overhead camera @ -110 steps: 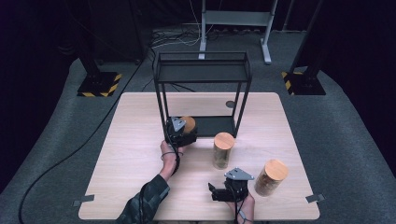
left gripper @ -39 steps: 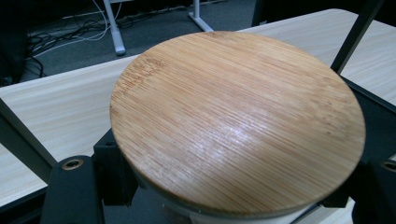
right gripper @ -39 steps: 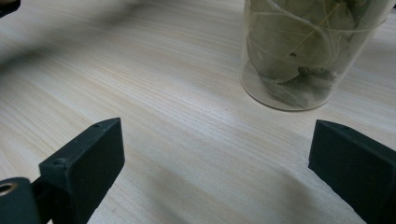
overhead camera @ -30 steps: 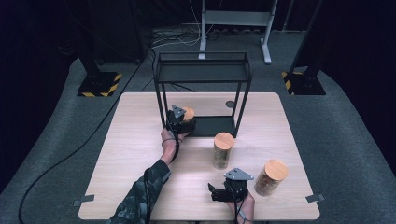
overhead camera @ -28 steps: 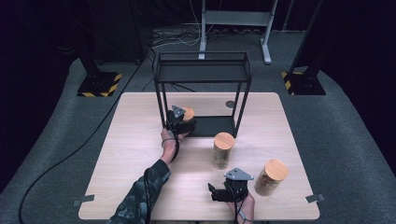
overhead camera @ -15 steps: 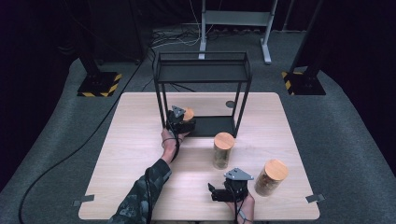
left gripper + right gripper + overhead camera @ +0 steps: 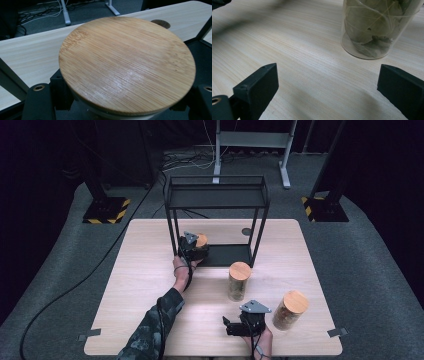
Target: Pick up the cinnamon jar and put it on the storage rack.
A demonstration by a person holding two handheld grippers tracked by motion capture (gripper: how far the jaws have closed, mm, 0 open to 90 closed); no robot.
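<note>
Gripping a glass jar [image 7: 201, 241] just under its round bamboo lid [image 7: 127, 65], my left hand-held gripper [image 7: 192, 251] holds it upright, long axis vertical, at the left end of the black metal rack's [image 7: 216, 205] lower shelf. My right hand-held gripper [image 7: 329, 90] rests low over the pale wood-grain tabletop [image 7: 145, 270], jaws spread apart and empty, near a clear cylindrical jar of dried leaves [image 7: 377, 27].
</note>
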